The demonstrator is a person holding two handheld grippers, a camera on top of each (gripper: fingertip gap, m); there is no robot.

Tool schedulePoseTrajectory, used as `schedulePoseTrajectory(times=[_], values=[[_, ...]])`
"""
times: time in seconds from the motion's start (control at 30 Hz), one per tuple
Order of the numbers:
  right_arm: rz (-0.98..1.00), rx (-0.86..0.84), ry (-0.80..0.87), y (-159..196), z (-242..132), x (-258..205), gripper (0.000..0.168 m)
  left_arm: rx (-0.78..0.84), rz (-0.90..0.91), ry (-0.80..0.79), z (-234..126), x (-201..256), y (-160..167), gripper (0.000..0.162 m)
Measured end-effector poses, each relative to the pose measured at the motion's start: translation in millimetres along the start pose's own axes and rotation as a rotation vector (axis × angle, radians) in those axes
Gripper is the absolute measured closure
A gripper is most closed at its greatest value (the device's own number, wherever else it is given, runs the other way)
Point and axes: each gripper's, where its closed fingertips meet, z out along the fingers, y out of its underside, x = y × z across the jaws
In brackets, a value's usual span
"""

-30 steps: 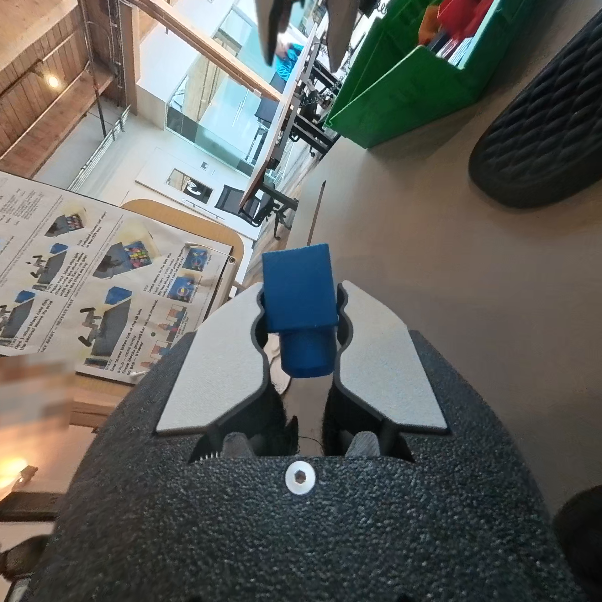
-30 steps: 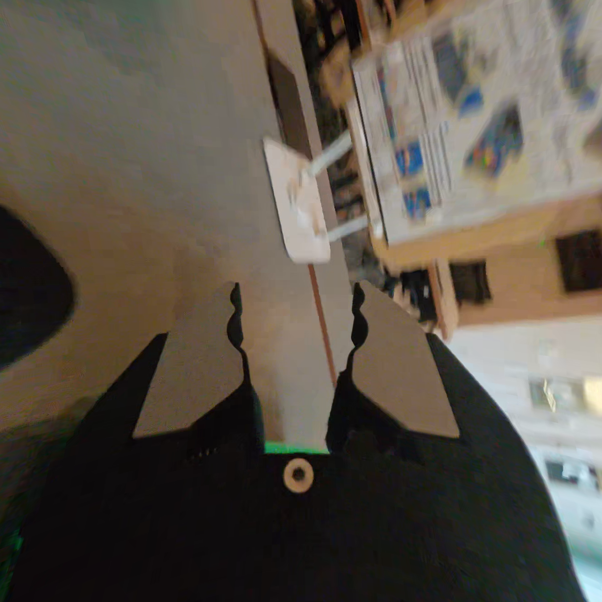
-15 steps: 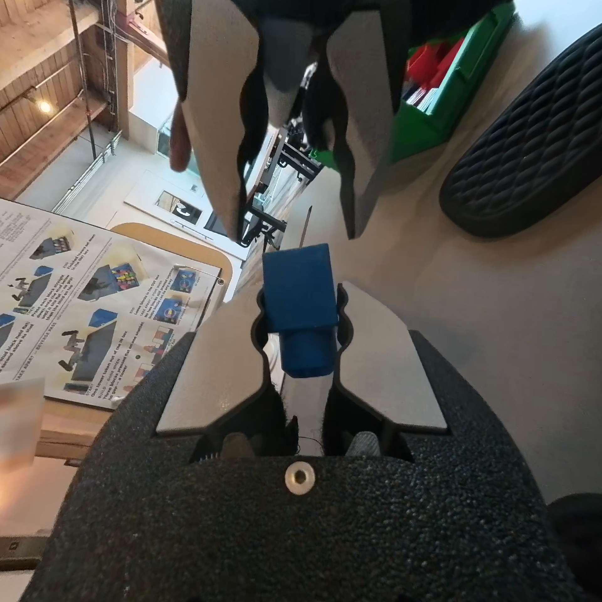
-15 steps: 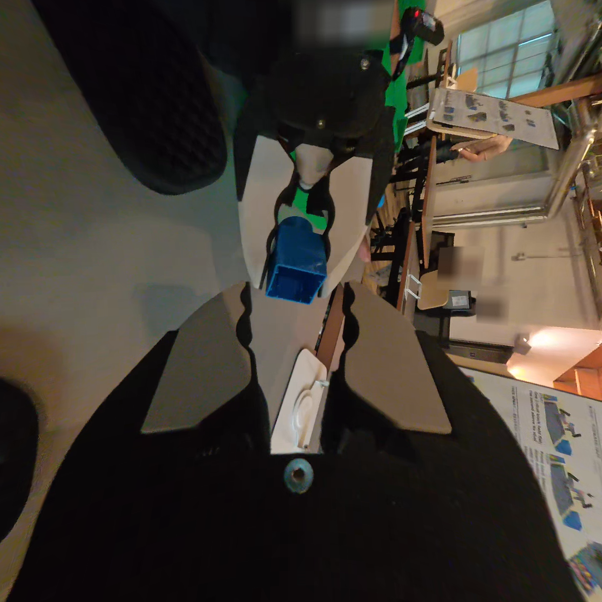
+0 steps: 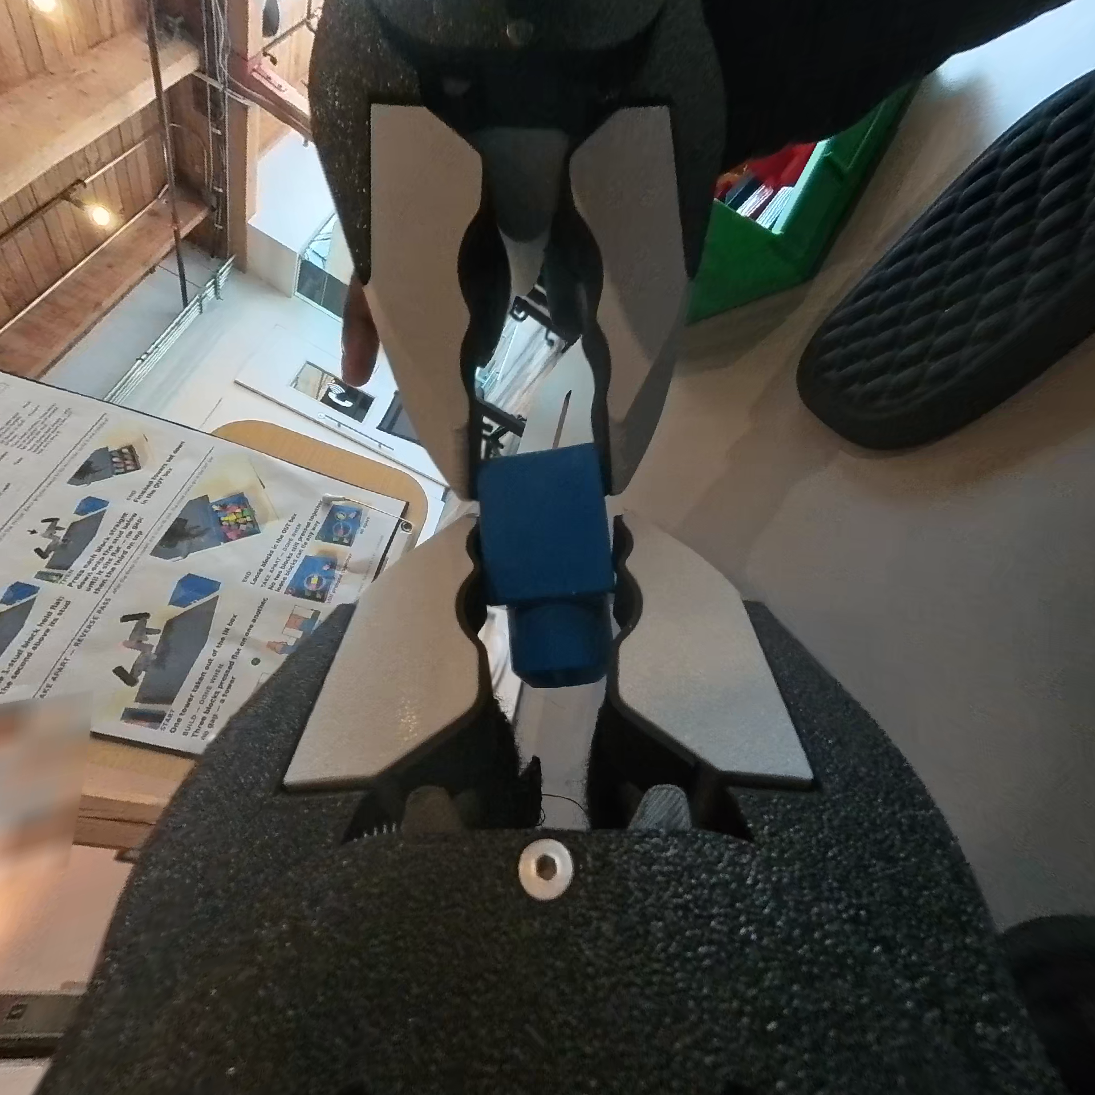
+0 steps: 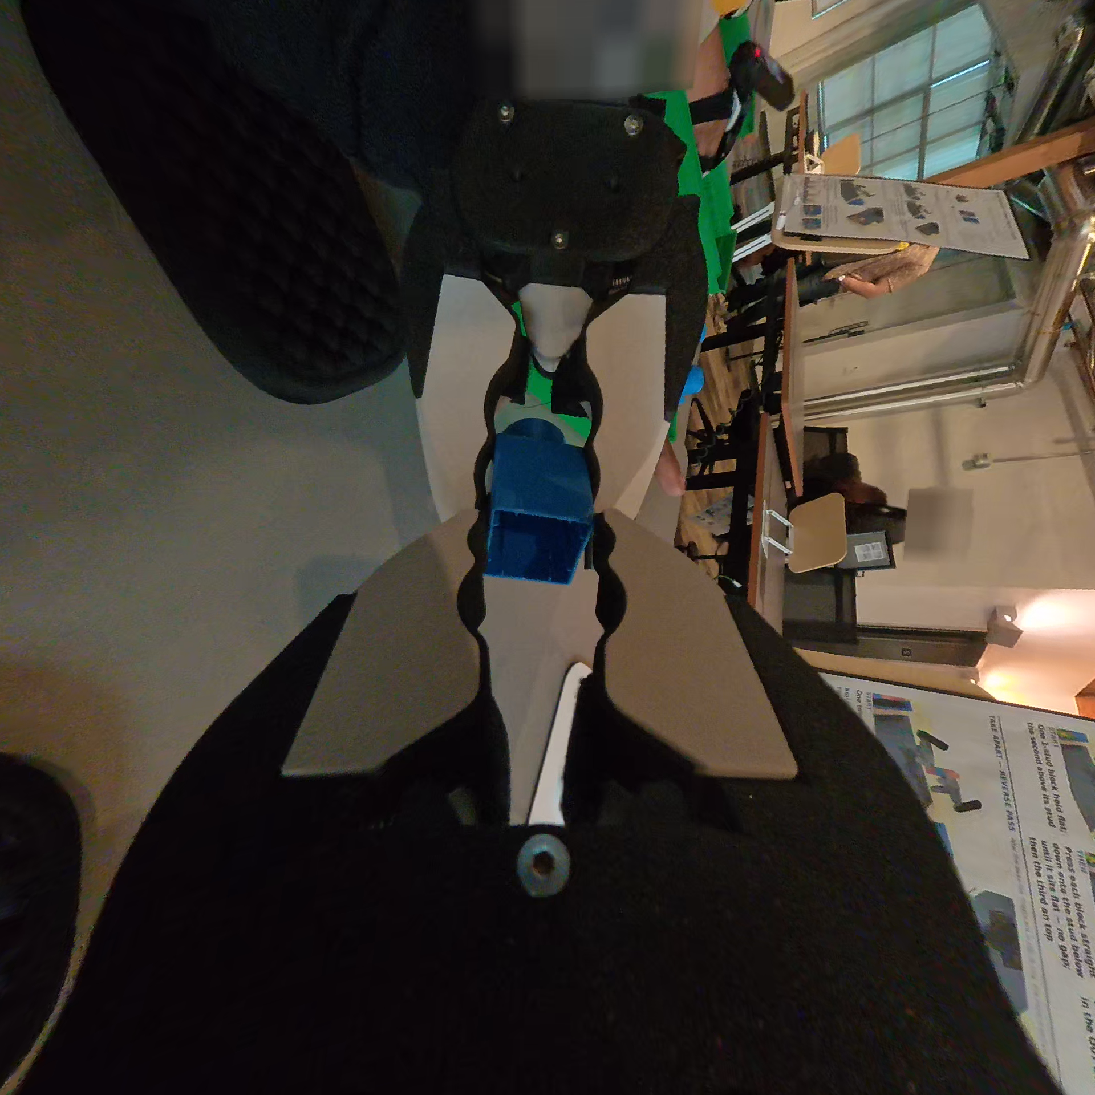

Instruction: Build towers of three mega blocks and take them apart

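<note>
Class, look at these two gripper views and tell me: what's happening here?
A person works two handheld grippers above a tabletop. The left gripper is clamped on a single blue mega block, stud pointing back toward its own camera. The right gripper faces it head-on, fingers open around the block's hollow end, not visibly closed. A green bin of blocks sits behind.

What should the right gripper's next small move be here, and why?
Probably close the right gripper on the blue block. The left gripper holds that block, stud toward its own camera, hollow end facing the right one. The right jaws are open, their tips on either side of the hollow end, so a hand-over grip looks ready. Whether they already touch it is unclear.
</note>
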Motion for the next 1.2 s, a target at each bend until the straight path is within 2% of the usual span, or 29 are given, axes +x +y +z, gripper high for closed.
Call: schedulePoseTrajectory(times=[0.1, 0.37, 0.5, 0.67, 0.8, 0.93, 1.07, 1.2], values=[[0.002, -0.013, -0.008, 2.3, -2.4, -1.7, 0.135, -0.002, -0.025, 0.005, 1.7, 1.1, 0.7, 0.118], [0.030, -0.111, 0.060, 24.8, -34.4, 3.9, 0.135, 0.023, -0.094, -0.036, -0.5, -9.2, 0.1, 0.088], [0.064, -0.234, 0.125, 51.3, -78.0, 7.1, 0.135, 0.051, -0.131, -0.064, -3.1, -15.9, -3.0, 0.079], [0.179, -0.455, 0.208, 100.3, -164.9, -1.8, 0.135, 0.076, -0.169, -0.085, -5.9, -22.2, -5.3, 0.074], [0.297, -0.627, 0.217, 136.2, -232.7, -30.5, 0.135, 0.079, -0.171, -0.099, -6.6, -24.9, -5.5, 0.073], [0.438, -0.774, 0.163, 166.0, -282.9, -76.6, 0.135, 0.074, -0.167, -0.102, -6.4, -25.4, -5.0, 0.073], [0.572, -0.826, 0.084, 180.5, -305.5, -125.5, 0.135, 0.063, -0.163, -0.104, -5.7, -25.6, -2.1, 0.074], [0.673, -0.847, 0.009, 189.3, -312.3, -162.2, 0.135, 0.061, -0.164, -0.102, -4.9, -25.1, -1.2, 0.074]])
